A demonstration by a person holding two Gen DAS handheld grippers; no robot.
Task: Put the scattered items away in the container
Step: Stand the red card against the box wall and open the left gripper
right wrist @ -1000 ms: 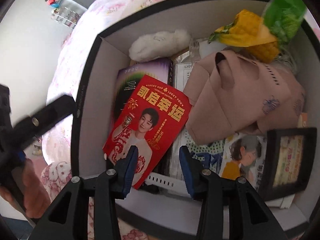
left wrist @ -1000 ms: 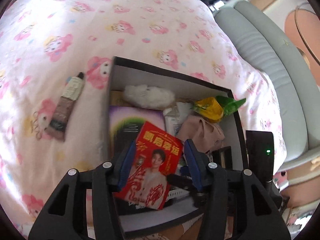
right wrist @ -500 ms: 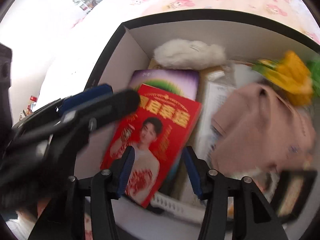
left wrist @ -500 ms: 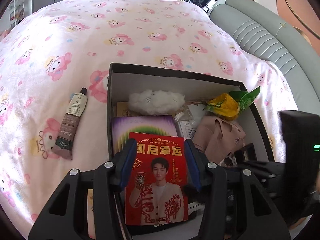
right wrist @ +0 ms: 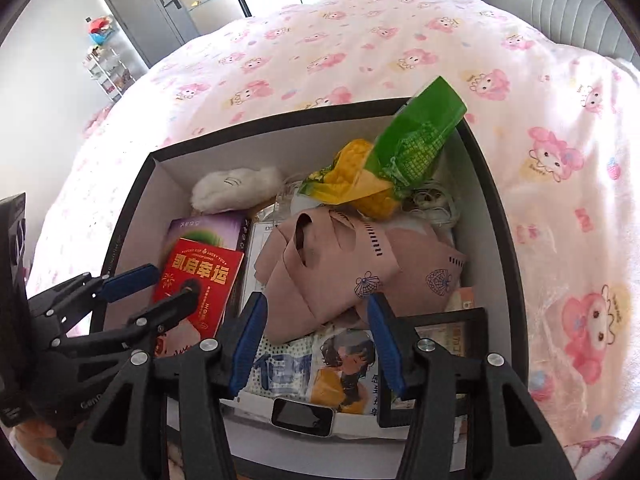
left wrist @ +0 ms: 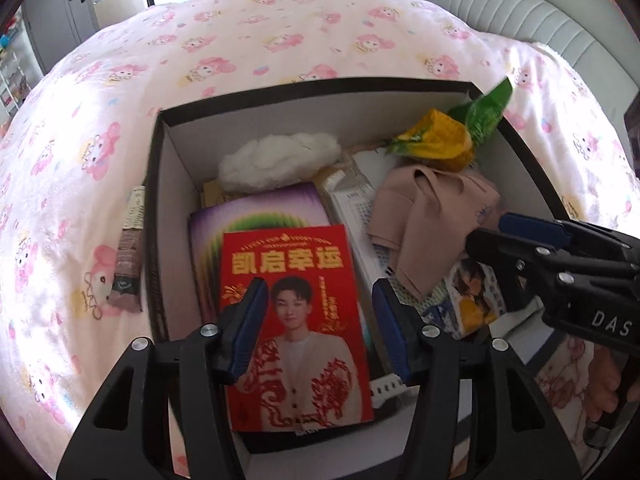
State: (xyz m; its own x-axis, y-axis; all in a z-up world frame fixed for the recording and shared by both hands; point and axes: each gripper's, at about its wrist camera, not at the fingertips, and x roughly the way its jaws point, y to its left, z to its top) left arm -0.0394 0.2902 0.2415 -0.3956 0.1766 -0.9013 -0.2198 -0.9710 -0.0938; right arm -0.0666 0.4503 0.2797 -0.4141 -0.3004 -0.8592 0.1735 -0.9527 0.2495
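Note:
A black box with a white inside [left wrist: 280,120] stands on the pink bed. A red printed card [left wrist: 296,320] lies flat in it on a purple packet [left wrist: 256,216]. My left gripper [left wrist: 316,328] hovers over the card; its jaws are opening and the pads stand off the card's edges. My right gripper [right wrist: 316,344] is open and empty above a pink cloth mask [right wrist: 340,264]. A brown cream tube [left wrist: 130,256] lies on the bed just outside the box's left wall. From each wrist view the other gripper shows: the right gripper [left wrist: 492,232] and the left gripper [right wrist: 164,284].
The box [right wrist: 256,148] also holds a white fluffy piece [right wrist: 236,188], a yellow and green snack packet [right wrist: 384,172], a black frame [right wrist: 440,332], a cartoon card [right wrist: 348,372] and a white-banded watch [right wrist: 302,416]. A grey padded headboard [left wrist: 520,12] lines the bed's far right.
The red card went from tilted between the left jaws to flat in the box, and those jaws widened. The right gripper opened, rose and drew back from the card.

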